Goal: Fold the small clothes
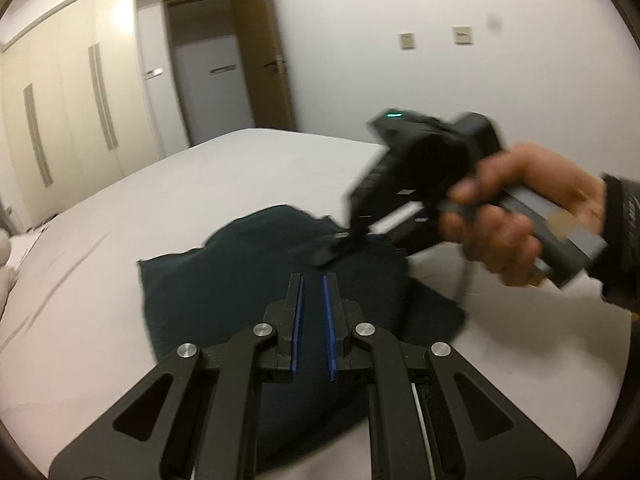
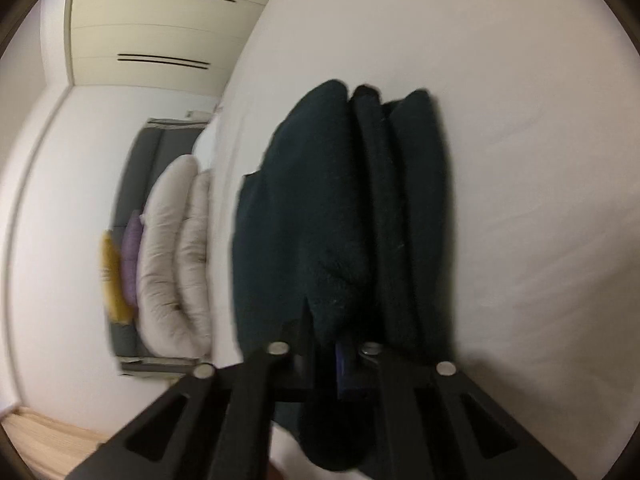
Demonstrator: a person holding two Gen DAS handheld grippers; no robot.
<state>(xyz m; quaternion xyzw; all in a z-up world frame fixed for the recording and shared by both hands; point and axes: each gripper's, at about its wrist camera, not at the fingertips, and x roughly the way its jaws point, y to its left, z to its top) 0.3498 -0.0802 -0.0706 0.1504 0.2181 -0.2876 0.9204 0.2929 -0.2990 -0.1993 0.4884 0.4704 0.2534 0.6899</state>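
A small dark teal garment [image 1: 240,264] lies partly folded on the white bed [image 1: 120,240]. My left gripper [image 1: 313,280] hovers just above its near part, jaws slightly apart and empty, blue pads [image 1: 298,312] showing. My right gripper [image 1: 340,246], held in a hand, reaches in from the right with its tips at the garment's far right edge. In the right wrist view the garment [image 2: 332,216] fills the middle, bunched in thick folds, and runs down between the fingers of the right gripper [image 2: 324,344], which look shut on it.
A wardrobe [image 1: 68,120] and a door [image 1: 260,52] stand beyond the bed. In the right wrist view, white pillows [image 2: 172,256] and coloured cushions [image 2: 120,264] lie at the headboard. Bare white sheet [image 2: 520,160] surrounds the garment.
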